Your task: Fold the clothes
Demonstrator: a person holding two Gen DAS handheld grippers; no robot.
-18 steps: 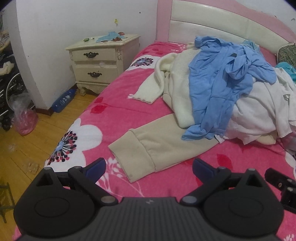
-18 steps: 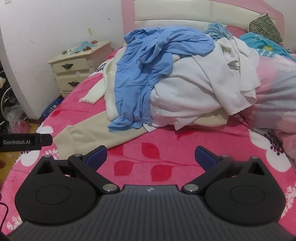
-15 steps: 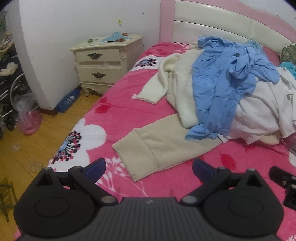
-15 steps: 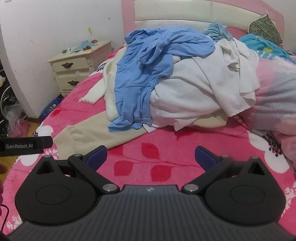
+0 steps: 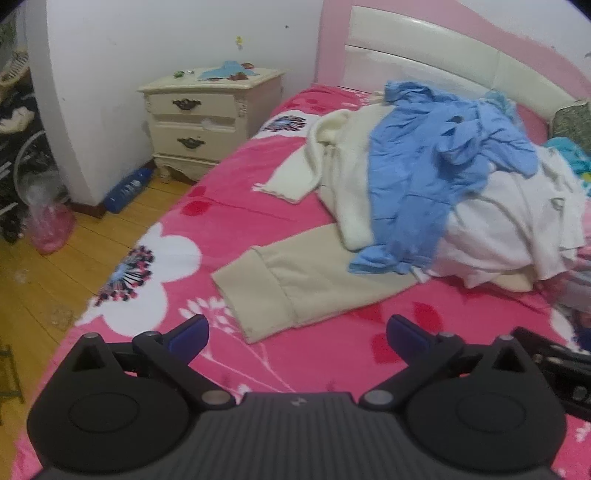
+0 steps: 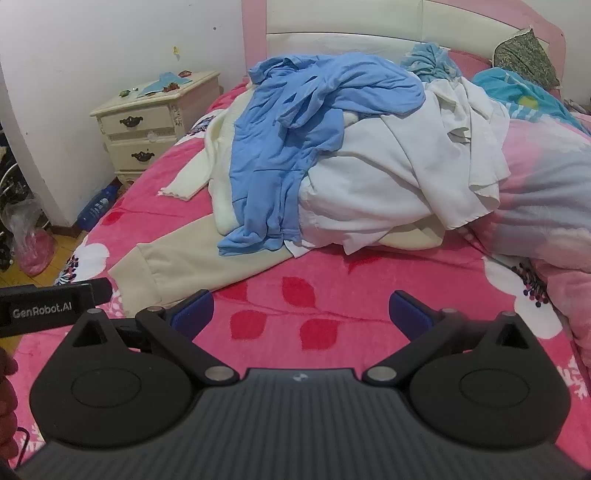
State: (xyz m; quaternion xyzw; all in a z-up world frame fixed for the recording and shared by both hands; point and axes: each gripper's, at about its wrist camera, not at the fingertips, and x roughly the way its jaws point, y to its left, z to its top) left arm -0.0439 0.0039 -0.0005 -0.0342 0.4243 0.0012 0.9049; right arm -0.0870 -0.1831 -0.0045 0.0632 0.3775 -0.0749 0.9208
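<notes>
Both grippers are just hanging over the near end of the bed, tilted down toward it. The left gripper [image 5: 295,332] has its blue pads spread wide with nothing between them, only pink floral blanket [image 5: 229,218] underneath. Same story for the right gripper [image 6: 301,310]: jaws fully apart, empty, over the red leaf print.

The clothes are all in one heap further up the bed, toward the pink and white headboard [image 6: 369,18]. A blue garment [image 6: 295,133] is draped over the top and hangs down the front of the pile. Under it on the left sits a cream knit sweater [image 5: 340,166] with a sleeve flopped out onto the blanket. A white shirt [image 6: 399,177] bulges out on the right side of the heap. The closest piece is a beige garment [image 5: 295,280], cuff end pointing at the left gripper, lying flat and running back under the blue one. Could be a trouser leg or a sleeve, hard to say from here.

Off the bed, a cream nightstand [image 5: 207,118] stands against the wall, a blue bottle [image 5: 127,190] lies on the wood floor beside it, and a pink plastic bag [image 5: 48,229] sits further left.
</notes>
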